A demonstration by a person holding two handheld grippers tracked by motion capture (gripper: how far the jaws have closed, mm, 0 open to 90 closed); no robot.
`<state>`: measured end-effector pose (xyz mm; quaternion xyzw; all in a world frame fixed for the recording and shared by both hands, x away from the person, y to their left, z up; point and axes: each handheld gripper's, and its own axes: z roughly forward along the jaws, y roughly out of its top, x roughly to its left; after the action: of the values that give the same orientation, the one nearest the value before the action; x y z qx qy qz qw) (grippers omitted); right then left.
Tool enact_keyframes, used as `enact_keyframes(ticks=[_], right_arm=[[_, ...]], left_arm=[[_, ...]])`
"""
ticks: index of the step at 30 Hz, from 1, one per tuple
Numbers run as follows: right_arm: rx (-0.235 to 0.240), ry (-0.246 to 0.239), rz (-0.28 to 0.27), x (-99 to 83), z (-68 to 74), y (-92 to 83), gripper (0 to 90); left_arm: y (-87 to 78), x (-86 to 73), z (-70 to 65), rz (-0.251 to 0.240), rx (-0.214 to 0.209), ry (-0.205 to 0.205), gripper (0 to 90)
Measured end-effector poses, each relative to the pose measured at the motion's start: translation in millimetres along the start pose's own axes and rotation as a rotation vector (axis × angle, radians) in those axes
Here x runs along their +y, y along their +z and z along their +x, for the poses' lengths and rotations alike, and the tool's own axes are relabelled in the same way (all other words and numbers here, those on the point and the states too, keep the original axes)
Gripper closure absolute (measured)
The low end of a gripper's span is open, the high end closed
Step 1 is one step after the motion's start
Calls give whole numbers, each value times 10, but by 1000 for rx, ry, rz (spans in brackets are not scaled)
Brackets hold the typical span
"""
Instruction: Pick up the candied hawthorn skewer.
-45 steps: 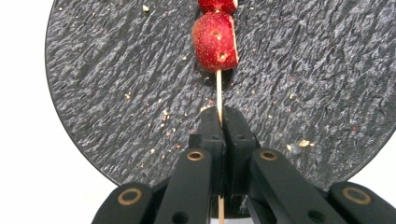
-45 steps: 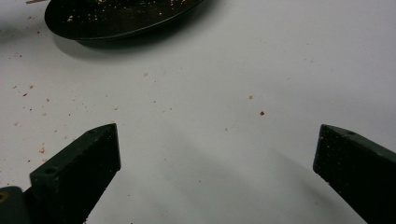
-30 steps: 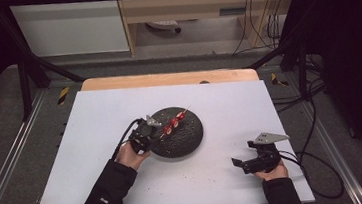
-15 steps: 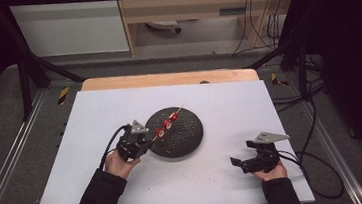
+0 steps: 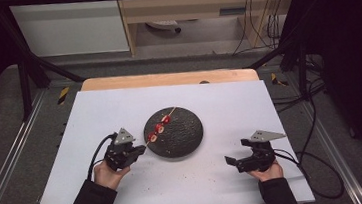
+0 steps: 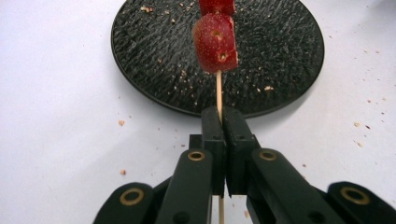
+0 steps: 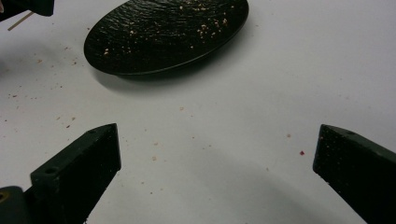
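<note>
A thin wooden skewer (image 6: 218,91) carries red fruit pieces (image 6: 215,43) and is held over a round black plate (image 5: 185,137). My left gripper (image 5: 141,150) is shut on the skewer's near end, just off the plate's left rim. In the left gripper view the two black jaws press together on the stick (image 6: 223,122). In the high view the skewer (image 5: 161,126) slants up and to the right across the plate. My right gripper (image 5: 232,161) rests on the table to the right of the plate, jaws wide apart (image 7: 215,154) with nothing between them.
The white table top (image 5: 120,113) carries scattered crumbs around the plate (image 7: 163,32). A wooden strip (image 5: 167,79) runs along its far edge. Metal rails and cables (image 5: 316,119) lie beside the table on the floor.
My left gripper has drawn back to the left off the plate, taking the skewer with it, so the fruit now hangs over the plate's left part. The right gripper has stayed put.
</note>
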<state>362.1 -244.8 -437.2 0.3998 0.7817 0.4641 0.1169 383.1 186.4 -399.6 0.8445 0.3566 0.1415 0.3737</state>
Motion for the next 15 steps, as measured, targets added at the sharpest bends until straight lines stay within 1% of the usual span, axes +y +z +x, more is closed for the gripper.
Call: enact_keyframes(ticks=[2, 4, 6, 7, 8, 15], right_arm=[[-2, -6, -3, 23, 28, 12, 18], [8, -8, -14, 48, 63, 28, 18], [23, 3, -31, 64, 81, 41, 19], [28, 13, -34, 77, 93, 48, 19], [27, 10, -37, 88, 99, 56, 19], [49, 16, -29, 143, 170, 133, 19]], left_arm=[[-11, -20, 1, -6, 0, -5, 879], [-27, -58, 1, -16, -1, -8, 879], [-36, -87, 3, -24, -5, -9, 879], [-39, -119, 2, -28, -12, -17, 879], [-37, -128, 1, -30, -14, -18, 879], [-48, -208, -23, -52, -18, -24, 879]])
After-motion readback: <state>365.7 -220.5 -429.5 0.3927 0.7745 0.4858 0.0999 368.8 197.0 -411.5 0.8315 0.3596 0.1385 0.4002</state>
